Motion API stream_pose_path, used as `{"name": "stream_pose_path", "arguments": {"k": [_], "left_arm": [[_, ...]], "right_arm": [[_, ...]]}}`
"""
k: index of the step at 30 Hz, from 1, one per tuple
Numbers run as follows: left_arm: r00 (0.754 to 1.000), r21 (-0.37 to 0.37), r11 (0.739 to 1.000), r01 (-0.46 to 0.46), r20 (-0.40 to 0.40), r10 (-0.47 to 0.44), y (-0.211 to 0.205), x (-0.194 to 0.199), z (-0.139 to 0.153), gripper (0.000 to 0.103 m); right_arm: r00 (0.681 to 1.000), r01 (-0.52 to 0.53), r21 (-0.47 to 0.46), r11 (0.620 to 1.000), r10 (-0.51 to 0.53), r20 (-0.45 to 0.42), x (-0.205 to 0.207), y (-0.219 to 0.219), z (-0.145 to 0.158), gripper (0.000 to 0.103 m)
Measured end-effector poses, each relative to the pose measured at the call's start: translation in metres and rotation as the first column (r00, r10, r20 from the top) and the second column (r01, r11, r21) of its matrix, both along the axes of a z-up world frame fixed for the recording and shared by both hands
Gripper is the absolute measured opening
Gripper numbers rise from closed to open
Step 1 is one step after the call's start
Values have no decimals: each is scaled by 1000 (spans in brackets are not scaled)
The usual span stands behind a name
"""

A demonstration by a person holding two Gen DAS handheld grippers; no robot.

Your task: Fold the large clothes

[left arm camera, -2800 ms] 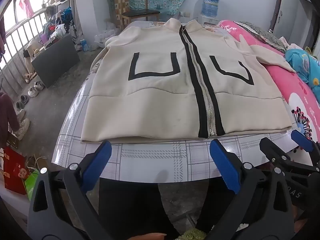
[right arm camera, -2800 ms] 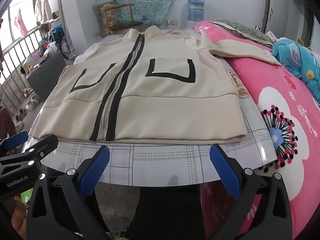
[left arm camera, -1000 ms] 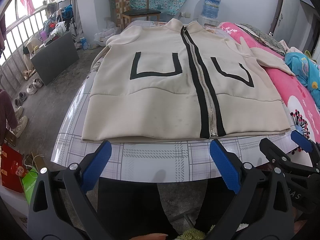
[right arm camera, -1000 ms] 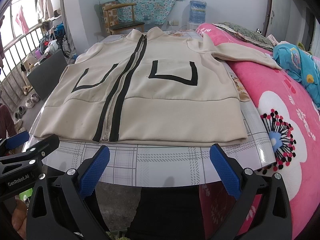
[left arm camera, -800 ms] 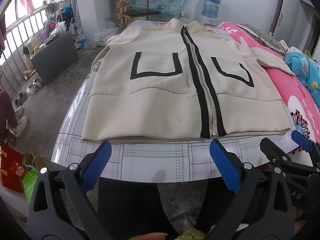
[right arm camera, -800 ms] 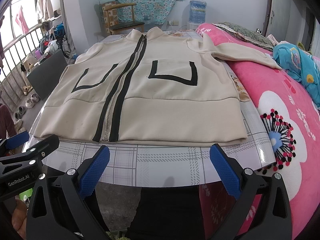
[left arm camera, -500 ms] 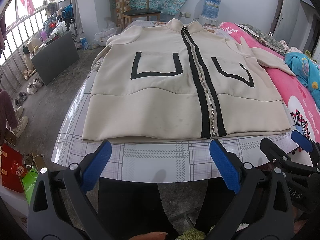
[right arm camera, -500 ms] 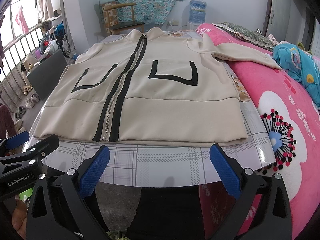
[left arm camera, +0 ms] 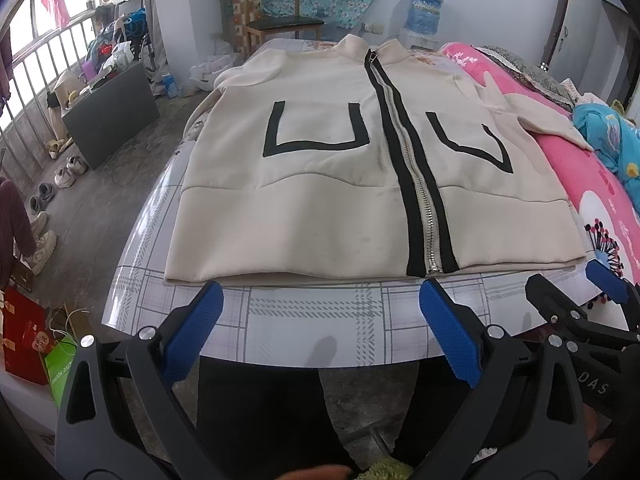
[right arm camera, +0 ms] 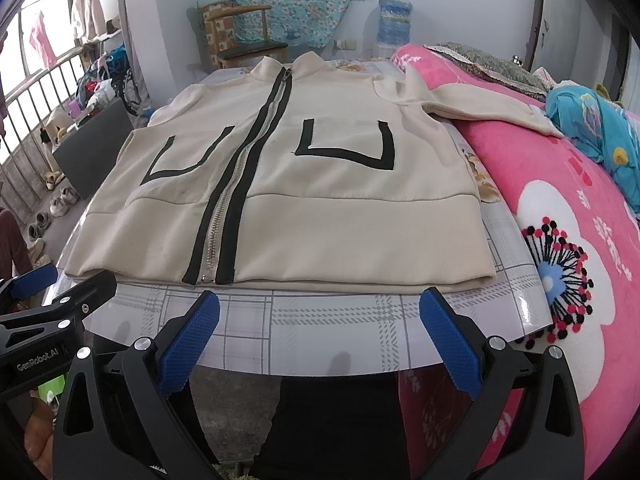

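The left gripper (left arm camera: 318, 312) is spread wide with nothing between its blue pads (left arm camera: 195, 334), hanging at the table's near edge. The right gripper (right arm camera: 318, 314) is spread just as wide, also holding nothing and touching nothing. There are two grippers and one cream jacket (left arm camera: 332, 200), which bears two black U-shaped pocket outlines and one zip (left arm camera: 416, 184). The jacket lies flat, front up, on the checked table (left arm camera: 312, 324), its hem just beyond both grippers and its collar at the far end.
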State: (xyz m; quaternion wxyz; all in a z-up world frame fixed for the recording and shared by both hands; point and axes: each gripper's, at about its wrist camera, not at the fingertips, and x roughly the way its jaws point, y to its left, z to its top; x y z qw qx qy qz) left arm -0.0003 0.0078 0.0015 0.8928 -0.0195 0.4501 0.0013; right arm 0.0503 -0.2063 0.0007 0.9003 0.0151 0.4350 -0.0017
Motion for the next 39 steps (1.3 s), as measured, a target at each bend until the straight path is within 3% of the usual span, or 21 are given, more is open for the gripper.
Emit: {"name": "stream_pose_path", "arguments": {"k": [10, 15, 22, 28, 30, 32, 37, 39], "left_arm": [[1000, -4, 1000, 15, 15, -15, 21, 1, -18, 95], [999, -120, 992, 30, 45, -24, 57, 4, -27, 95], [996, -74, 995, -65, 56, 69, 98, 21, -33, 95], [978, -76, 981, -180, 89, 186, 133, 41, -39, 95], [976, -65, 978, -197, 76, 202, 138, 48, -43, 90], [977, -54, 978, -204, 46, 206, 139, 56, -50, 66], [977, -1, 979, -206, 51, 205, 136, 64, -52, 56], [979, 28, 980, -198, 54, 197, 131, 67, -53, 50]], "right_arm": [[1000, 5, 6, 1000, -5, -3, 9, -19, -9, 98], [999, 33, -6, 999, -33, 8, 16, -47, -12, 98], [993, 115, 22, 993, -115, -9, 34, -99, -19, 97], [990, 137, 69, 988, -134, -46, 53, -119, -35, 86], [989, 144, 75, 987, -140, -52, 57, -123, -39, 81], [990, 139, 52, 989, -137, -42, 62, -124, -42, 73], [994, 101, -28, 995, -102, -38, 73, -117, -46, 47], [996, 81, -42, 996, -83, -44, 77, -114, -48, 42]]}}
